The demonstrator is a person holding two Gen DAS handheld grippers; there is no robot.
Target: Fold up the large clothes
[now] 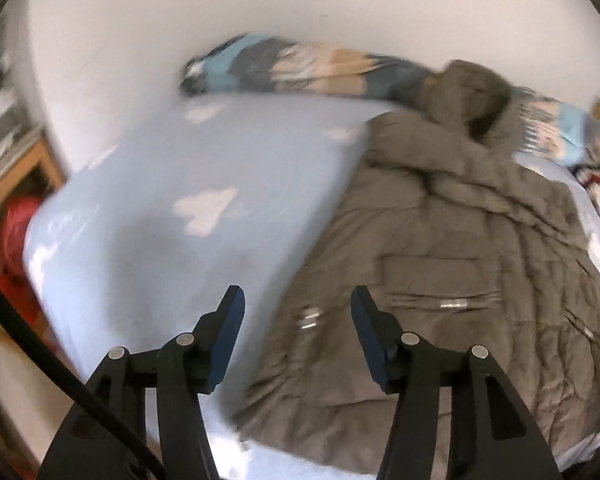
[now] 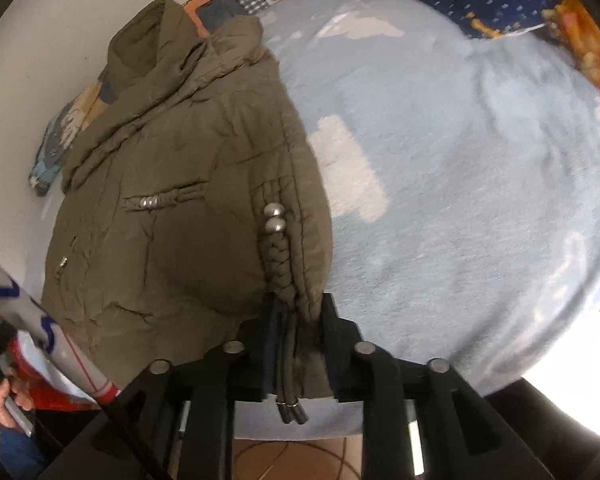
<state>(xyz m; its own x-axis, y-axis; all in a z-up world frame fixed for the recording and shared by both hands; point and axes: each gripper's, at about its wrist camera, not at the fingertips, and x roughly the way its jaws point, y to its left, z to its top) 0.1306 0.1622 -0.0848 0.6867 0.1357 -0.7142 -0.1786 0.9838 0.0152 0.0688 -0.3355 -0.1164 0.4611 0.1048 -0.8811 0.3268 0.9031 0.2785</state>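
An olive-brown padded jacket with a hood lies on a light blue bed cover. My left gripper is open and empty, just above the jacket's left edge near the hem. The left wrist view is blurred by motion. In the right wrist view the jacket lies to the left on the bed cover. My right gripper is shut on the jacket's lower hem corner, with the drawcords hanging down between the fingers.
A patterned blanket lies bunched along the white wall behind the jacket. A dark blue starred cloth lies at the bed's far right. A wooden shelf stands left of the bed. A person's hand shows at lower left.
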